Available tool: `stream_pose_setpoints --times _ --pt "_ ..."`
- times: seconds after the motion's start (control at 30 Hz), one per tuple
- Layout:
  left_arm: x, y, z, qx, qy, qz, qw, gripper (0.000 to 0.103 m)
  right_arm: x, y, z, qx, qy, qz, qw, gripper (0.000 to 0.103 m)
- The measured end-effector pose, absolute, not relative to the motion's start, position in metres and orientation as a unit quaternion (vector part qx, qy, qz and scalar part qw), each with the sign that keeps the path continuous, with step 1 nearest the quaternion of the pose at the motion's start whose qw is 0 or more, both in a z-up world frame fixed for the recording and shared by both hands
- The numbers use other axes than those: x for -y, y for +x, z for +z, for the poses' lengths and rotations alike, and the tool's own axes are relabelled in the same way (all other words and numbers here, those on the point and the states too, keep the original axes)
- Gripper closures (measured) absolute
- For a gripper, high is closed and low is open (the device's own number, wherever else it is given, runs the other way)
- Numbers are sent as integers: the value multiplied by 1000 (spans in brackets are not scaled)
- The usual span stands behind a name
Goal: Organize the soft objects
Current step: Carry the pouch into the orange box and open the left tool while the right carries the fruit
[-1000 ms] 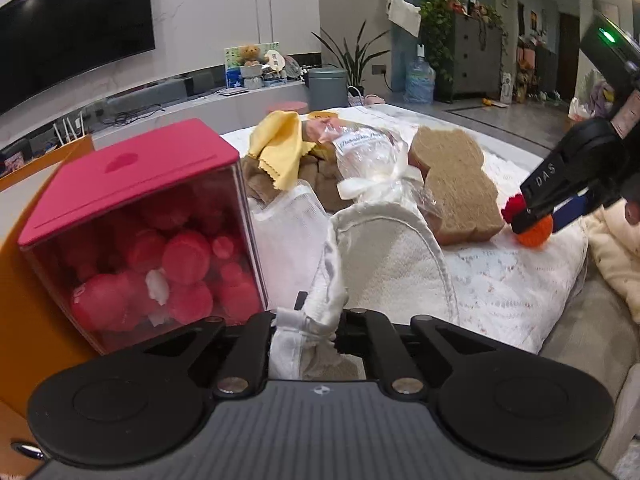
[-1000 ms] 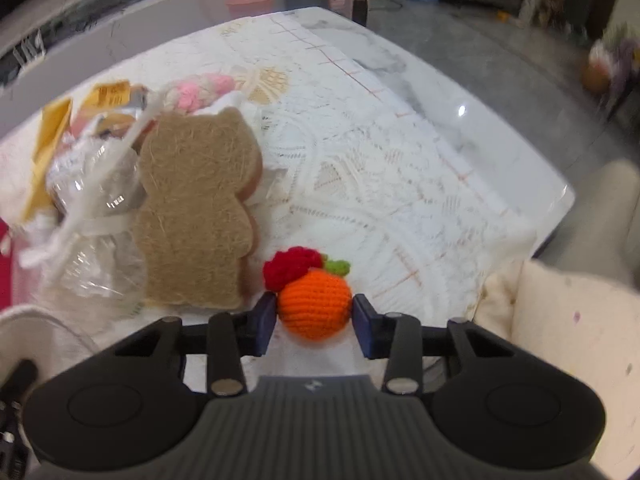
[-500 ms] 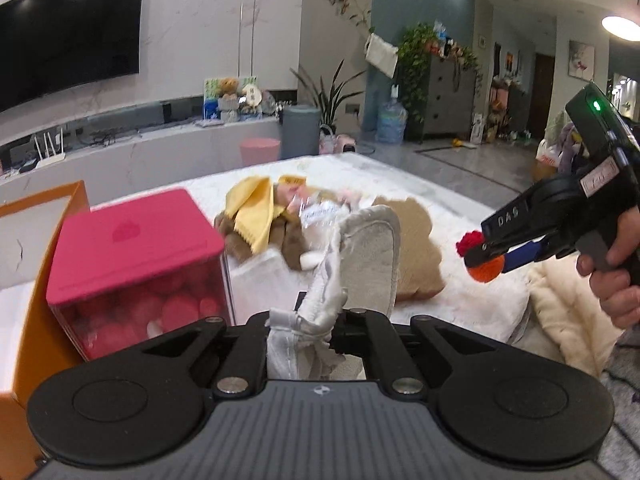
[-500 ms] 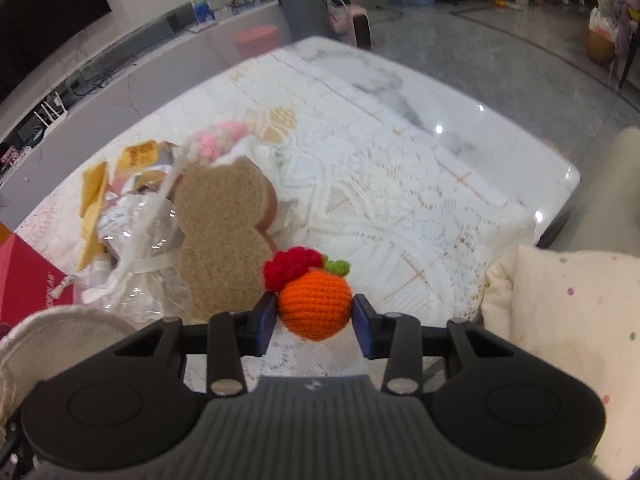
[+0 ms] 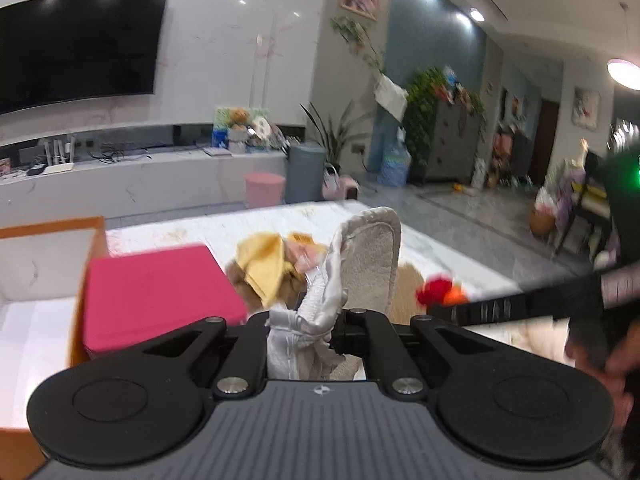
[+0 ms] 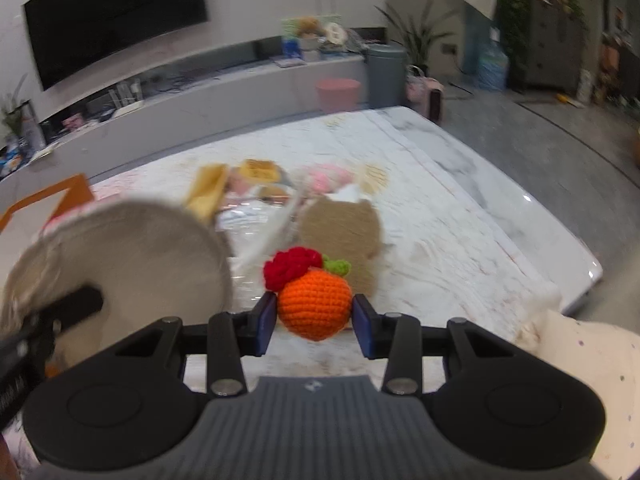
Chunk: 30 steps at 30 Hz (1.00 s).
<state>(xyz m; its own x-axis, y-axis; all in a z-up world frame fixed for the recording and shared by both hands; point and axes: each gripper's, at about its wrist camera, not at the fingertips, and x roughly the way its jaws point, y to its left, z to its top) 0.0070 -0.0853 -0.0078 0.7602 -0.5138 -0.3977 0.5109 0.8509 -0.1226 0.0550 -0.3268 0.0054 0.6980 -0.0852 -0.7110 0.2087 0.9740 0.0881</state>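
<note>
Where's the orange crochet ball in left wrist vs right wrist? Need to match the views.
Left wrist: orange crochet ball sits right of centre, mostly hidden behind its red tuft, at the tip of the right gripper reaching in from the right.
Right wrist: orange crochet ball sits at centre, clamped between the blue-padded jaws.
Shared landmark: pink bin on the floor beyond the table.

We see a home living room. A wall-mounted television (image 5: 76,44), houseplants (image 5: 424,96) and a far dresser (image 5: 460,140) show it.
</note>
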Motion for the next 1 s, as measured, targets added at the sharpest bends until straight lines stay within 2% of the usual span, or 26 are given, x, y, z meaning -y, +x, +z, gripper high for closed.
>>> stream_pose_setpoints --times 0.33,0.5,0.63,0.8,1.0 --pt "30 11 48 -185 -41 -206 960 96 271 53 25 -359 71 -22 930 62" --pt "-24 24 59 -206 -91 -174 959 96 230 62 42 -338 87 10 937 62" --pt "-76 50 49 -254 -146 -151 944 96 184 75 56 -313 89 35 945 62" --pt "-125 87 11 -321 -219 -87 917 96 126 101 66 -292 88 81 949 62" --pt "-143 119 -33 -405 -237 -27 882 96 92 125 53 -273 104 114 949 62"
